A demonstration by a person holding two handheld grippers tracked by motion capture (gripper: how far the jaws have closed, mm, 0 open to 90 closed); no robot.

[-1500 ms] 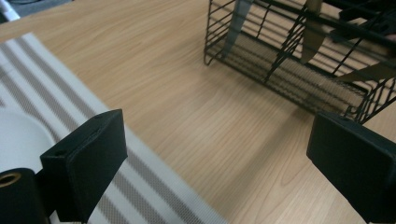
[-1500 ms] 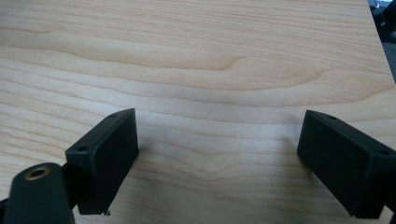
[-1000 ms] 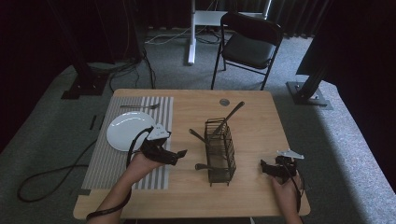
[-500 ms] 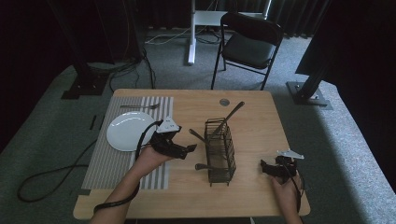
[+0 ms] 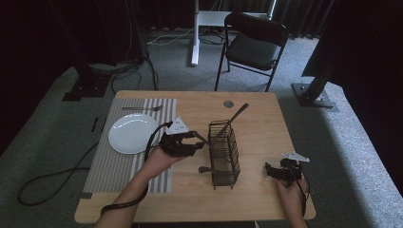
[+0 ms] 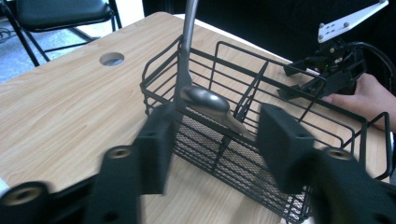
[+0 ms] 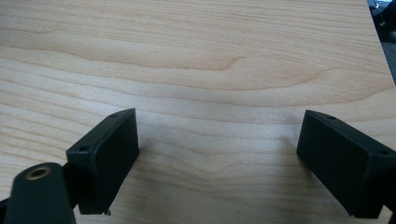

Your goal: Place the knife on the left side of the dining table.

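Spoon [image 6: 205,100], shiny metal, leans over black wire basket [image 6: 261,140] rim.

White plate [image 5: 132,133] and fork [image 5: 141,109] on striped placemat [image 5: 114,166]; black chair [image 5: 254,45] behind table.

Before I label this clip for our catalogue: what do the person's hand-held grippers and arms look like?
Both are black. The left hand-held gripper and the right hand-held gripper each carry a pale three-cornered plate on top and two blocky rectangular jaws. A black cable trails from the left one, looping past the forearm. No sleeves show on the forearms.
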